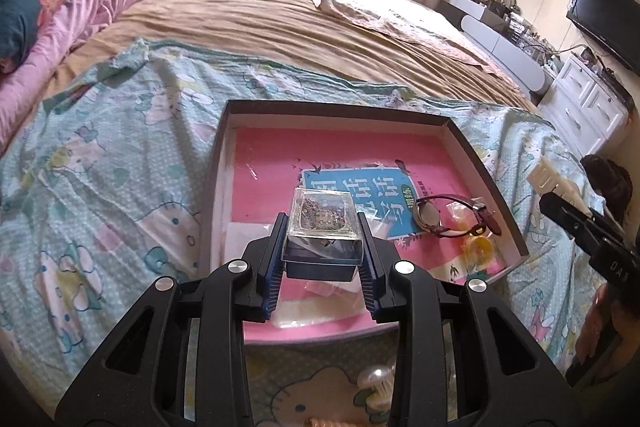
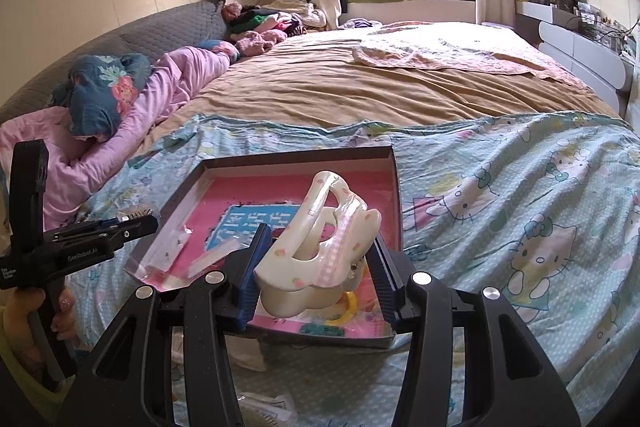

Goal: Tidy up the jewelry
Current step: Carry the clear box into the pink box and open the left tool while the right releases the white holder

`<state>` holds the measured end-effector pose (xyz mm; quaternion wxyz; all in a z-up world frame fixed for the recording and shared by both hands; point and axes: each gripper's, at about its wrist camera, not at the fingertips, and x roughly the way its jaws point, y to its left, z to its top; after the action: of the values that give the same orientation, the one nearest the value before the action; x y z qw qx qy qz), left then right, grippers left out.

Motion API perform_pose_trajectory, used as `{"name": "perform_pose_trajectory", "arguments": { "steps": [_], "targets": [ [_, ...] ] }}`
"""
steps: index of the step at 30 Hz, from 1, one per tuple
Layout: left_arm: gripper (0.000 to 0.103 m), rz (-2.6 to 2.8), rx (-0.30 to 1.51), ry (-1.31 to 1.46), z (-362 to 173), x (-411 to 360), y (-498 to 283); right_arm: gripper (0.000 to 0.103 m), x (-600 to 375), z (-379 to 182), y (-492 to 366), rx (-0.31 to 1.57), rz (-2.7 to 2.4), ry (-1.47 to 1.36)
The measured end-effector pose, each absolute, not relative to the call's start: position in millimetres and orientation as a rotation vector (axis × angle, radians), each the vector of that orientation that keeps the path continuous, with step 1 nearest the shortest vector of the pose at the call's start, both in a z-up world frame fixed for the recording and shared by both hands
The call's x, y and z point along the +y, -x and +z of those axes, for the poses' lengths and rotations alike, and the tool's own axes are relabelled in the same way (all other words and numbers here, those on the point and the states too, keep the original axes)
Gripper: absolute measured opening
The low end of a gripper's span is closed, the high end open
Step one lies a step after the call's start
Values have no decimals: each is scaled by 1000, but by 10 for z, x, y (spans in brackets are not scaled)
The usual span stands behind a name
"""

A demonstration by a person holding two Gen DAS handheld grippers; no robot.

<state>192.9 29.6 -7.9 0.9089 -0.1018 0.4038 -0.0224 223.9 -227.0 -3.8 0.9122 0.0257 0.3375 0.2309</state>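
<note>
Bedspread bears tray [image 1: 486, 163]; left gripper [image 1: 322, 227] clamps clear box [image 1: 322, 231], right gripper [image 2: 316, 259] clamps hair claw [image 2: 320, 247], presumably for depositing.

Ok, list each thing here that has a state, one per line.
left gripper: shut on the clear box
clear box: lid closed, held above the tray
right gripper: shut on the hair claw
hair claw: held above the tray
tray: open, lying on the bed
watch: lying in the tray
</note>
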Motion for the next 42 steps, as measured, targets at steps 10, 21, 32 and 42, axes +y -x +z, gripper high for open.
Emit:
{"name": "perform_pose_trajectory", "arguments": {
  "steps": [10, 21, 32, 42],
  "targets": [
    [25, -75, 855, 198, -243, 281, -2072, 46, -2197, -238, -2452, 744, 444, -12],
    [25, -83, 881, 202, -357, 299, -2134, 46, -2067, -448, -2622, 801, 432, 16],
    [38, -75, 871, 207, -328, 316, -2120, 48, -2044, -490, -2632, 824, 433, -8],
    [51, -70, 857, 211, -251, 307, -2055, 77, -2118, -311, -2468, 770, 432, -43]
  ]
}}
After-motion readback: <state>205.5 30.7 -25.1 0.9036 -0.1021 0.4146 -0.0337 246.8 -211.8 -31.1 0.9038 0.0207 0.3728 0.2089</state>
